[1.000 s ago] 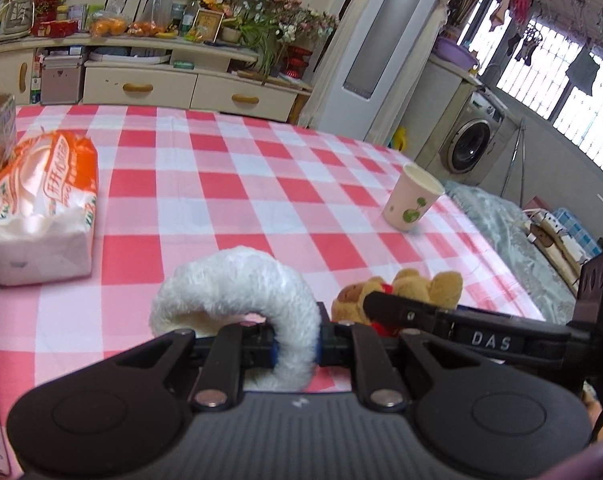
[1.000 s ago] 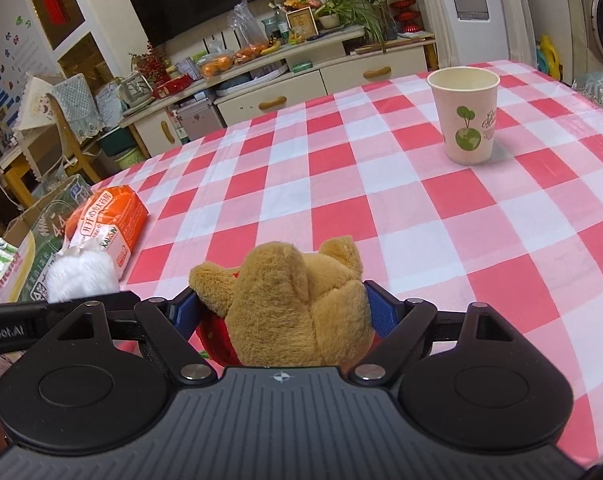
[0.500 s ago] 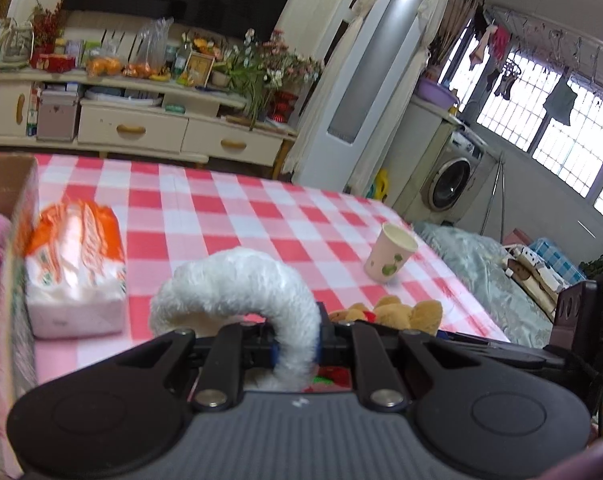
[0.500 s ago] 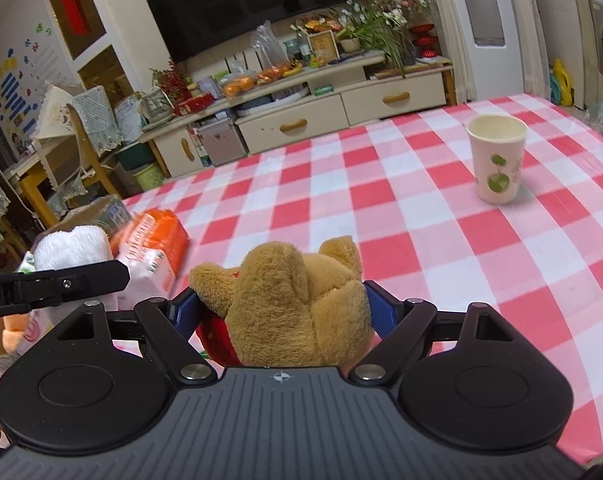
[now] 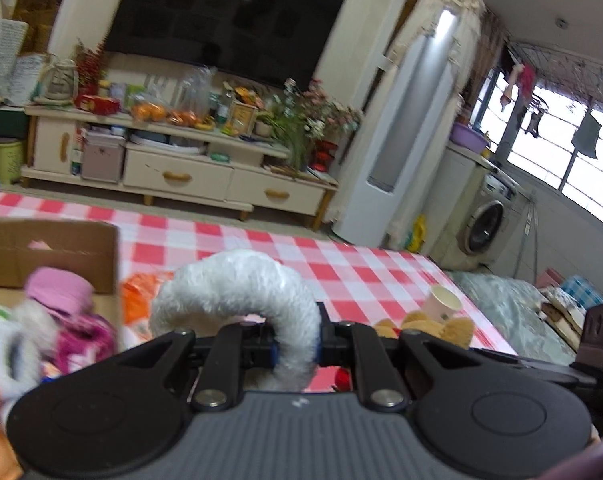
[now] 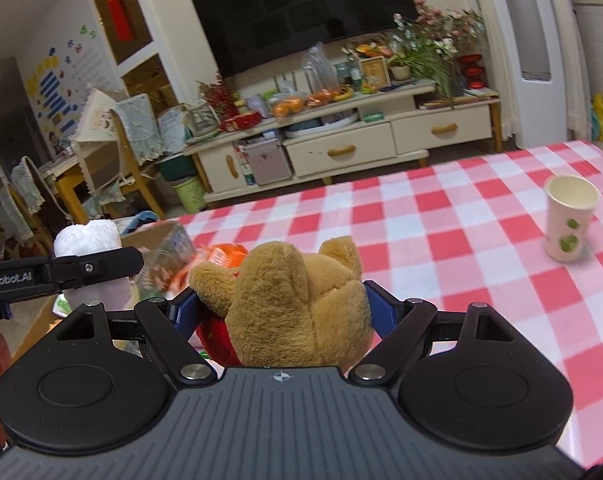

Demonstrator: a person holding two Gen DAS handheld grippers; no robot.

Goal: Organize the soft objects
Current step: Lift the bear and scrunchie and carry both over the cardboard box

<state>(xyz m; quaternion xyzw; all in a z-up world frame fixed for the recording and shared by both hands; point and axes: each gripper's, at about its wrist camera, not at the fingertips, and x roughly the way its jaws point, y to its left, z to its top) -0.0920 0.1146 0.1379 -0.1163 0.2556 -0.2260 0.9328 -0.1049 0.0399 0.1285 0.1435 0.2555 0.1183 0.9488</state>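
My left gripper (image 5: 295, 350) is clamped tight on a fluffy white curved plush ring (image 5: 237, 288), held above the near edge of the red-and-white checked tablecloth (image 5: 341, 268). R gripper (image 6: 281, 312) squeezes a tan plush bear w/ red shirt (image 6: 297, 300) between its blue pads. Open brown cardboard box (image 5: 61, 248) w/ pink soft toys sits to the left; white paper cup (image 6: 569, 216) far right.

worktop (image 6: 441, 240): red-and-white check cloth | plush ring (image 5: 241, 284): white | teddy bear (image 6: 301, 300): tan, red top | paper cup (image 6: 569, 220): cream, green leaf print | box (image 5: 61, 248): brown cardboard | tongs pads (image 6: 381, 312): blue | packet (image 5: 141, 300): orange
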